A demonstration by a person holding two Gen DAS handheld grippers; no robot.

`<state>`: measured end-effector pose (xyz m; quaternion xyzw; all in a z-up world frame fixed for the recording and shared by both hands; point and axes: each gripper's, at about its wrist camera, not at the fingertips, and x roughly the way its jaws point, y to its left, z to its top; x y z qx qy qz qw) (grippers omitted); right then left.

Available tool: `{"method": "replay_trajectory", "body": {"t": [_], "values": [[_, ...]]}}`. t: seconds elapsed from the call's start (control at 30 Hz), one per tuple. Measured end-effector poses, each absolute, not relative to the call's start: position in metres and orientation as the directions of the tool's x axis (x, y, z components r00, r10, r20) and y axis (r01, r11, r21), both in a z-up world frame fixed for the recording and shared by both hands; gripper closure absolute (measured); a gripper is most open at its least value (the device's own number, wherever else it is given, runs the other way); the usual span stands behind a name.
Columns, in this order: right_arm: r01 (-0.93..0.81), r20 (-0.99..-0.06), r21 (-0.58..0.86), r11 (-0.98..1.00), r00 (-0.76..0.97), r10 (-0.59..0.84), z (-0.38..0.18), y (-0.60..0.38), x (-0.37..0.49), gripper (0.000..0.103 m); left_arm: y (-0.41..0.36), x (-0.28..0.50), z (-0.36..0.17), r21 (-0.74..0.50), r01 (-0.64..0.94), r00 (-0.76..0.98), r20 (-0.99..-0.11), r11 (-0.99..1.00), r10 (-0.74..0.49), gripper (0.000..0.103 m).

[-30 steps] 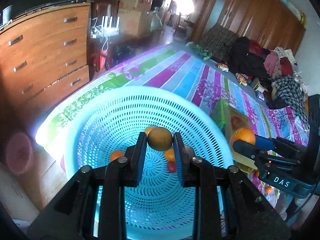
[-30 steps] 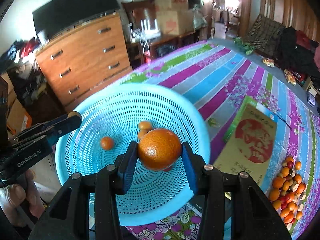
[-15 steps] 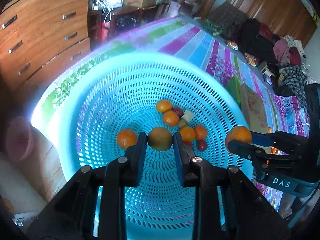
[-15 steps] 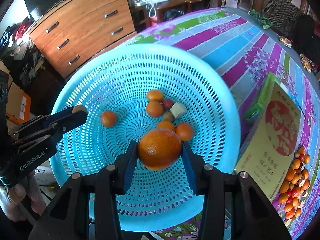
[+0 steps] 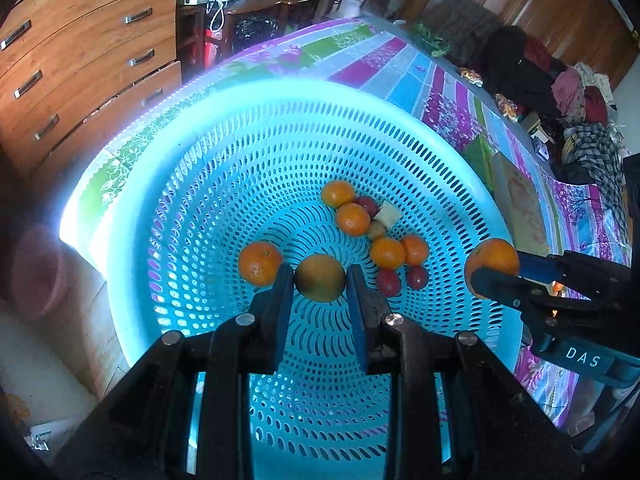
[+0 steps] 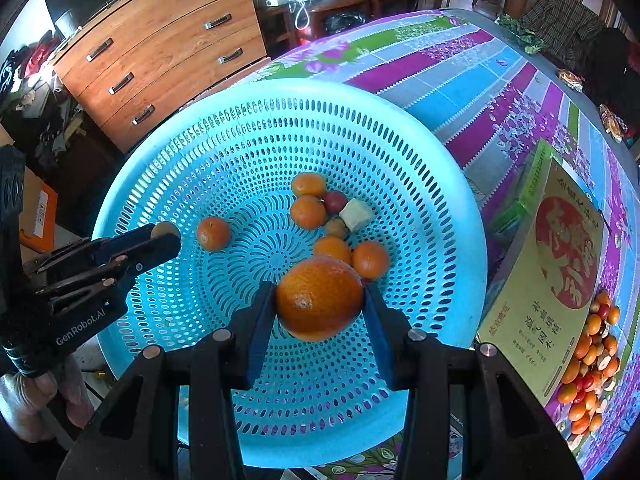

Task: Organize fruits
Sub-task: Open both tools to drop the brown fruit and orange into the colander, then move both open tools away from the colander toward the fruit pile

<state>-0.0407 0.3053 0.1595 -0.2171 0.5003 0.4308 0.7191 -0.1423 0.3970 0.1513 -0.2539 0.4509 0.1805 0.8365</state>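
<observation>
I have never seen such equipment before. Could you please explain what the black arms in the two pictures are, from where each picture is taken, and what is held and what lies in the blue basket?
There is no robot. A person holds one hand-held two-finger gripper in each hand, and each gripper has a wide-angle camera that looks along its own fingers. So each picture is taken from one gripper, and the other gripper shows at the side.

In the left camera's picture, the left gripper is shut on a small yellow-green fruit. In the right camera's picture, the right gripper is shut on a big orange. Both are above the blue basket, which stands on a striped tablecloth. Several small oranges and red fruits already lie in it. A pile of small fruits waits on the cloth beside a yellow box.
</observation>
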Motion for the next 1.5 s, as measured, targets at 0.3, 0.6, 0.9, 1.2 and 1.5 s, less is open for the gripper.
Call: {"method": "replay_trajectory", "body": {"t": [0.3,0.6,0.9,1.2,1.5], "values": [[-0.825,-0.907,0.112,0.554,0.143,0.395,0.157,0.303,-0.033,0.055,0.409,-0.145,0.146,-0.259,-0.547,0.517,-0.853,0.796,0.078,0.076],[-0.827,-0.905,0.114,0.550,0.142,0.401,0.158,0.306,-0.035,0.055,0.406,-0.141,0.145,-0.256,-0.537,0.516,-0.853,0.804,0.073,0.076],[-0.830,-0.903,0.113,0.547,0.144,0.405,0.157,0.304,-0.036,0.044,0.405,-0.141,0.144,-0.264,-0.539,0.519,-0.852,0.800,0.068,0.035],[-0.823,-0.871,0.100,0.559,0.199,0.448,0.172,0.299,-0.036,0.012,0.403,-0.143,0.148,-0.254,-0.558,0.524,-0.846,0.790,0.098,0.022],[-0.804,-0.801,0.072,0.591,0.306,0.514,0.200,0.277,-0.043,0.011,0.390,-0.145,0.165,-0.194,-0.591,0.543,-0.813,0.783,0.209,0.021]]}}
